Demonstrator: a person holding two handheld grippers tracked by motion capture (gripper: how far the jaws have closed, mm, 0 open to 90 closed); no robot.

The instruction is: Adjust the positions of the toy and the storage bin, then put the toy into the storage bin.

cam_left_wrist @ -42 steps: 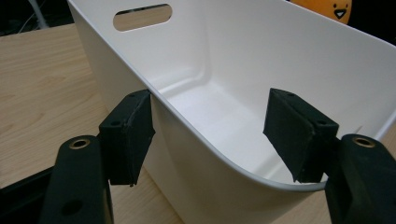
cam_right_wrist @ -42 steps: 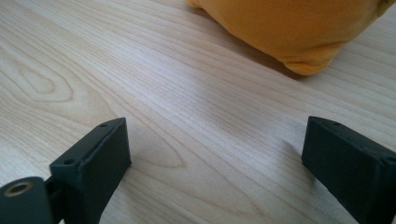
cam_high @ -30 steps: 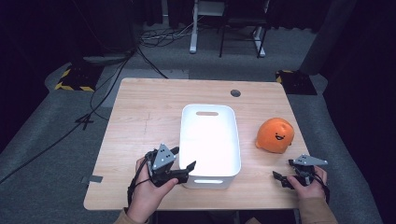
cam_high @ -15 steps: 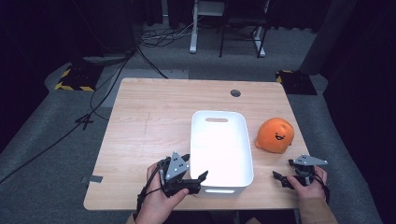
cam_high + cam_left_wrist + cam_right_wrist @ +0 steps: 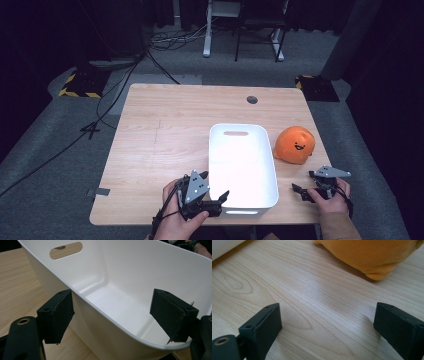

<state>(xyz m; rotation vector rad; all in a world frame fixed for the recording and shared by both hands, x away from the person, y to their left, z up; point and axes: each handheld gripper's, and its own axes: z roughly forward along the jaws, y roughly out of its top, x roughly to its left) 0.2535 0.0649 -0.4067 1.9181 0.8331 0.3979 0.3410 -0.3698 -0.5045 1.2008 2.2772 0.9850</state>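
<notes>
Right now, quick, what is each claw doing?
Left gripper: open, one jaw on each side of the white tub's wall, not squeezing it.
Right gripper: open, holding nothing, above the table near the orange plush toy.

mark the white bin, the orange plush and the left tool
white bin [image 5: 260, 202], high view, near rim.
orange plush [image 5: 294, 145], high view, its face.
left tool [image 5: 112, 317], left gripper view, midway between its open jaws, astride the bin wall.
</notes>
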